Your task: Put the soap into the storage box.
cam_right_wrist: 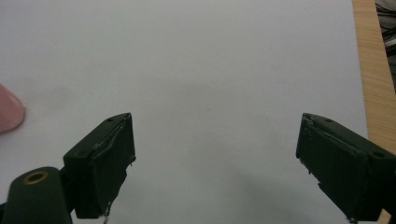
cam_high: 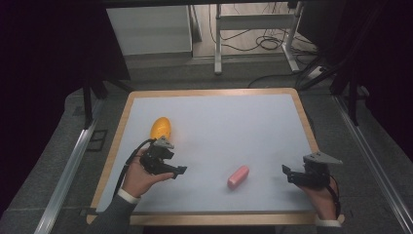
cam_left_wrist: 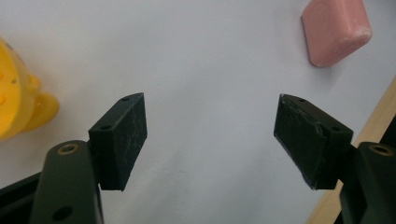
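Tools (cam_high: 181, 170) (cam_high: 285, 171) gape above table (cam_high: 219, 122), pink block (cam_high: 238, 176) between.

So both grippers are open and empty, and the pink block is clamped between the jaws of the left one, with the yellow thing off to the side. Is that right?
Not quite. The pink block lies free on the white table, between the two hands. The left gripper is open with bare table between its jaws, as the left gripper view shows. The right gripper is open too, and the yellow object sits aside.

No readable text, label, brand, number or sign appears on anything in any of the three views.
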